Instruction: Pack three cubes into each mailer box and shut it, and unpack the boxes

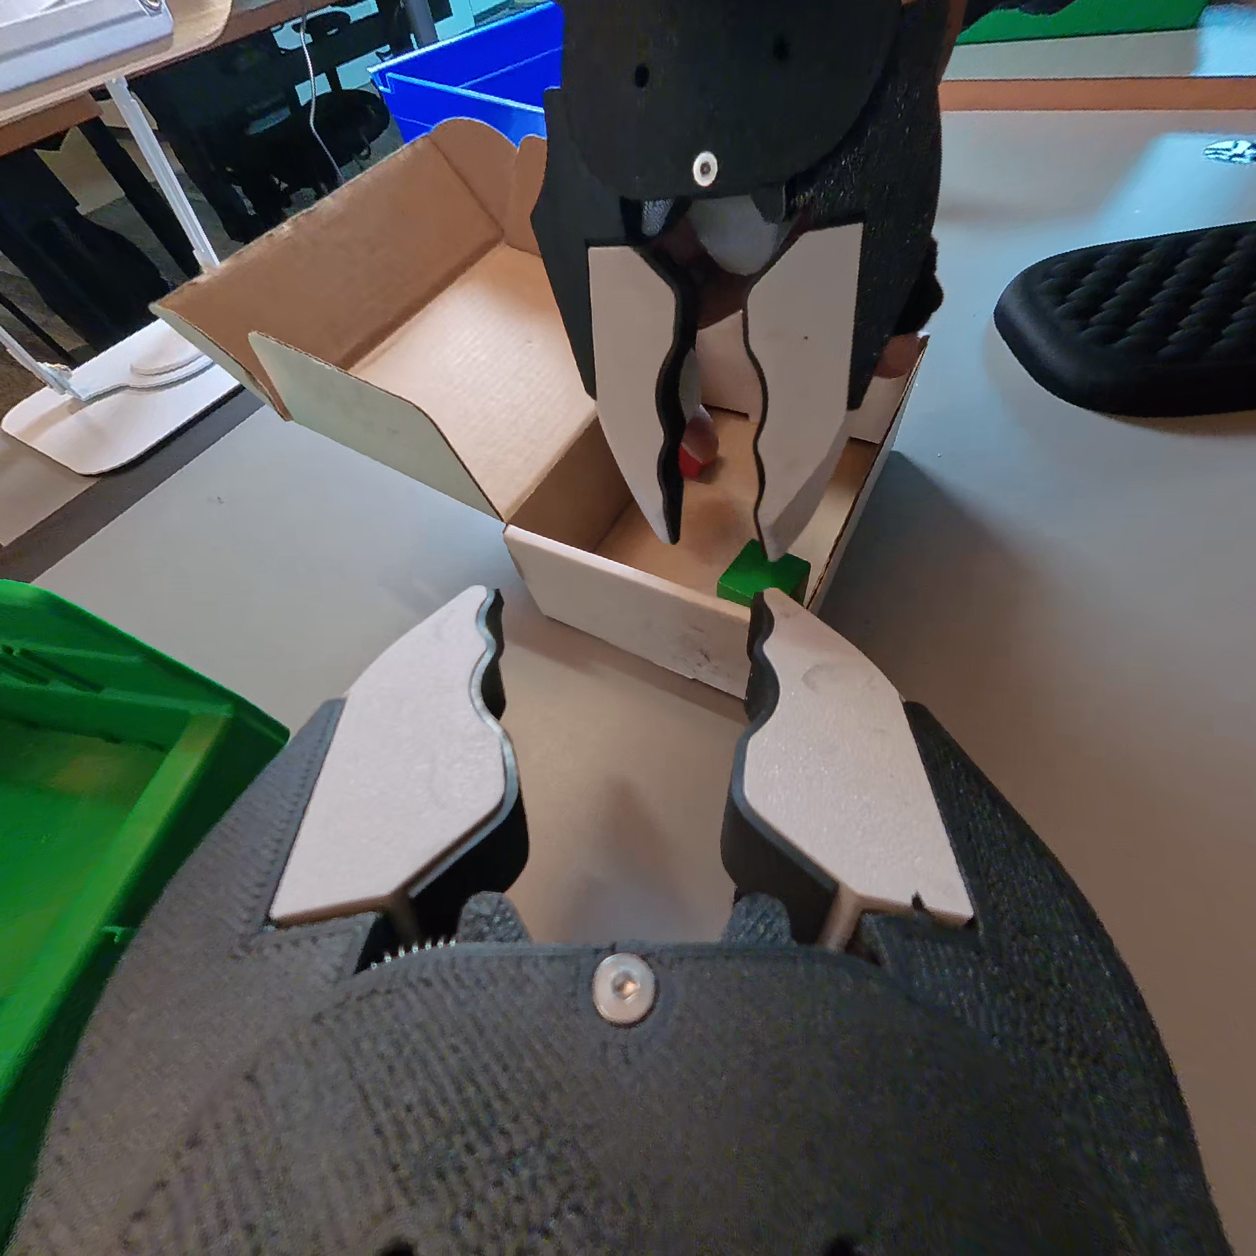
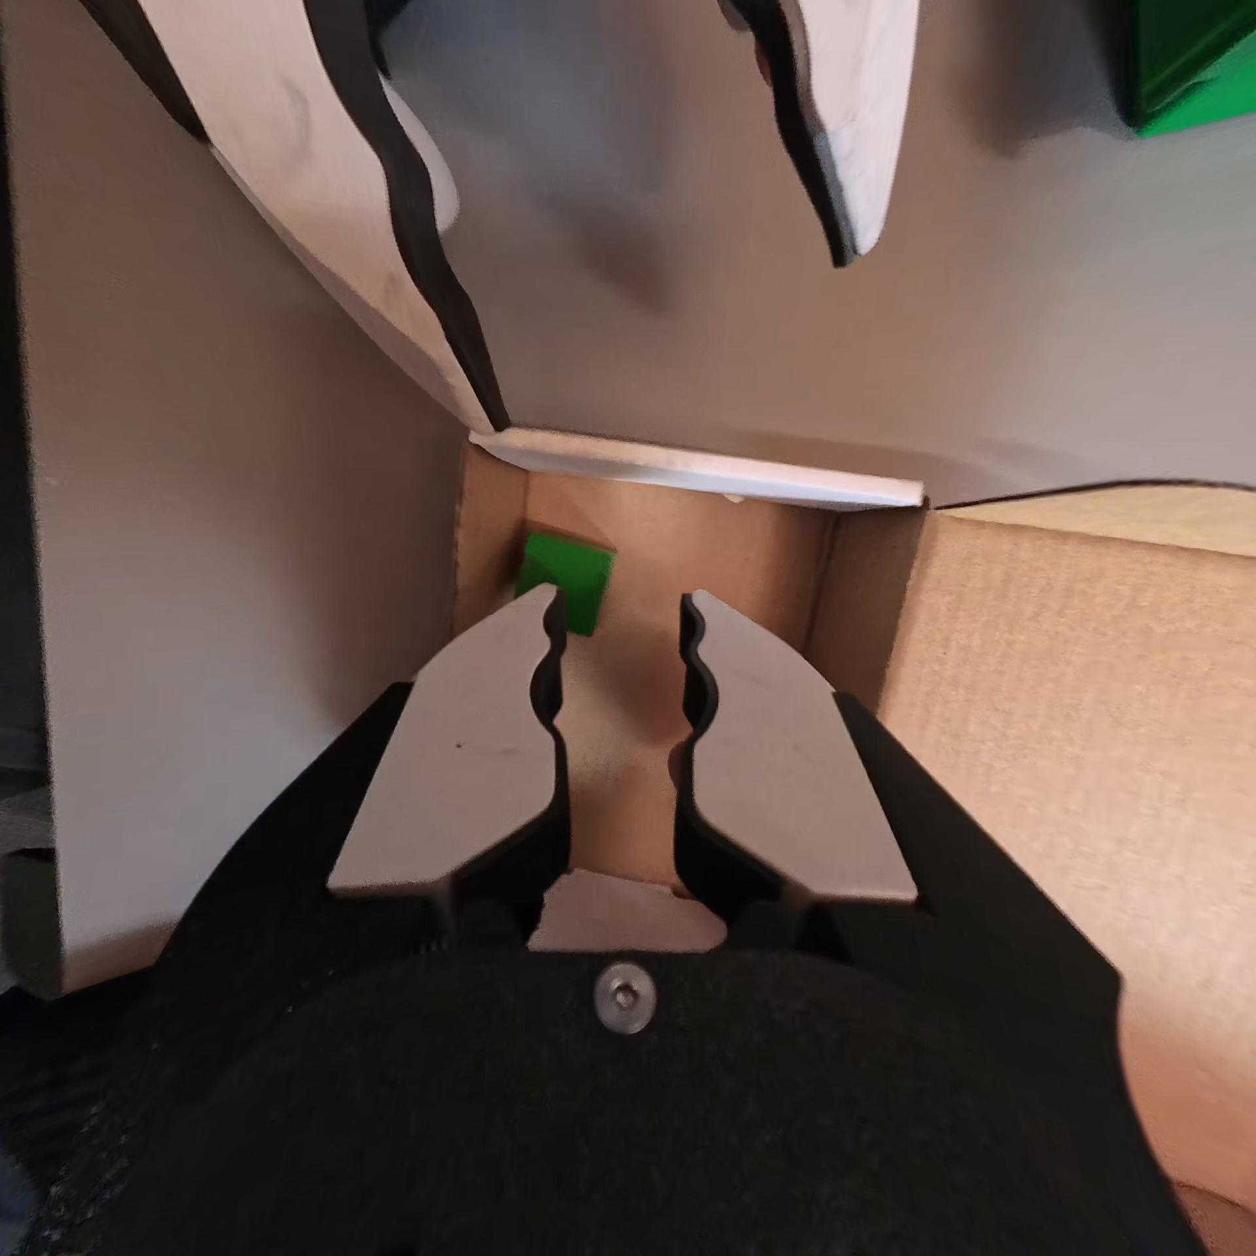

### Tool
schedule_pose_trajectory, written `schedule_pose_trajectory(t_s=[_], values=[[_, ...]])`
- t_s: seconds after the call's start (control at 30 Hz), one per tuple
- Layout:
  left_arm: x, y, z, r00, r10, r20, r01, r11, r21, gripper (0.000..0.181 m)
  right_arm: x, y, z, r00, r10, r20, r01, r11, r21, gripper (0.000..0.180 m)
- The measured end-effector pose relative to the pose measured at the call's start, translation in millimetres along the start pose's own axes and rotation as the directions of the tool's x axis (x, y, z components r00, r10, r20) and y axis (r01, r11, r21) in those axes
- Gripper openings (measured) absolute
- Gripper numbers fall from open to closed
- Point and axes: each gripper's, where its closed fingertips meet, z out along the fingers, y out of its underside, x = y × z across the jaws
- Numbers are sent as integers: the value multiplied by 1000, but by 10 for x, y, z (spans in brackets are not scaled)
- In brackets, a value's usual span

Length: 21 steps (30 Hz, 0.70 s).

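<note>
1. Fingers of the right gripper (image 1: pixel 720 537) hang parted and empty inside the open mailer box (image 1: pixel 632 612), beside the green cube (image 1: pixel 758 578).
2. Only the left wrist view catches the red cube (image 1: pixel 696 452) farther back.
3. Left gripper (image 1: pixel 622 605) waits outside the box, spread wide, empty.

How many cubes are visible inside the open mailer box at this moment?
2. The green cube sits in the near corner of the mailer box. The red cube lies farther back, partly hidden behind the right gripper. More may be hidden.

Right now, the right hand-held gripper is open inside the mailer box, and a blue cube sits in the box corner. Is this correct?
Not quite: the cube in the corner is green, not blue, as the right wrist view shows. The right hand-held gripper is indeed open inside the mailer box.
</note>
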Motion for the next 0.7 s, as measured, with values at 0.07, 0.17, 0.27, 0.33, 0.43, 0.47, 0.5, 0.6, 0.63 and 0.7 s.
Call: schedule_pose_trajectory(t_s=[0.07, 0.17, 0.27, 0.33, 0.43, 0.47, 0.5, 0.6, 0.63, 0.7], values=[[1, -5, -3, 1000, 1, -1, -1, 1000, 2, 69, -62, -43, 14, 999, 17, 39, -18, 1000, 13, 36], [2, -7, -7, 1000, 3, -1, -3, 1000, 2, 69, -122, -29, 88, 996, 32, 80, -31, 999, -12, 39], [-1, -10, -11, 1000, 5, 0, -5, 1000, 2, 69, -143, -25, 155, 993, 51, 107, -49, 998, -28, 42], [-8, -13, -17, 1000, 8, 4, -8, 1000, 4, 69, -124, -25, 147, 996, 31, 87, -27, 999, -42, 43], [-14, -12, -21, 1000, 6, 5, -6, 1000, 4, 68, -67, -25, 113, 1000, -19, 18, 20, 998, -64, 35], [-13, -13, -22, 1000, 7, 5, -7, 1000, 4, 68, -22, -19, 96, 999, -31, -17, 30, 997, -72, 31], [-13, -13, -21, 1000, 8, 4, -8, 1000, 4, 68, 26, -8, 78, 998, -40, -49, 36, 996, -80, 27], [-8, -10, -20, 1000, 12, 4, -12, 1000, 1, 68, 62, 17, 54, 997, -40, -68, 35, 996, -86, 25], [-8, -10, -20, 1000, 14, 5, -14, 1000, 1, 68, 64, 21, 50, 997, -40, -69, 34, 996, -85, 26], [-10, -9, -19, 1000, 15, 6, -15, 1000, 1, 68, 43, 19, 51, 998, -35, -55, 31, 996, -79, 29]])
